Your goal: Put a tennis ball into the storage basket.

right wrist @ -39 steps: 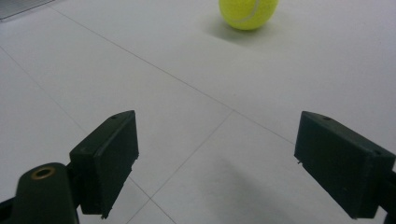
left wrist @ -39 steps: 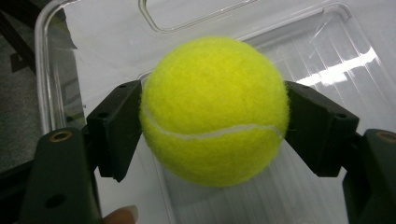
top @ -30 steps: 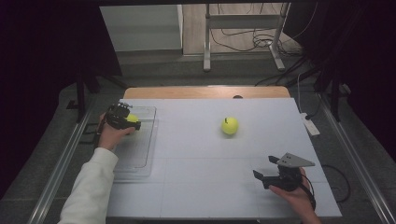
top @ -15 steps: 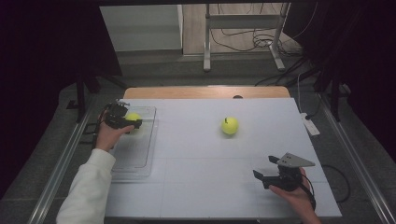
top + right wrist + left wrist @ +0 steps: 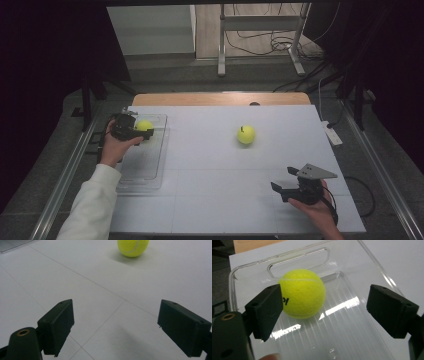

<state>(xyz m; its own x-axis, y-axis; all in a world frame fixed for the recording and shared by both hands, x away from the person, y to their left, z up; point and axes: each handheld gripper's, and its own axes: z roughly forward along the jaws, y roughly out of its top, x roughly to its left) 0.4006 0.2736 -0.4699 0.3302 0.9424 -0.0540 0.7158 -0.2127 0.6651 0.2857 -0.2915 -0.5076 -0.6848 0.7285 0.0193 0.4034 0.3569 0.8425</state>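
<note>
Since a second ago, left gripper [image 5: 324,312] fingers opened, tennis ball [image 5: 302,293] released

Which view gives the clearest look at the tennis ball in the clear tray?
The left gripper view: the tennis ball sits large and sharp in the clear tray, beside one finger. In the high view it is a small yellow spot, partly behind the left gripper.

Grey floor [image 5: 260,75] around a white table [image 5: 215,200], a metal stand [image 5: 260,35] behind, probably cables beside it
</note>
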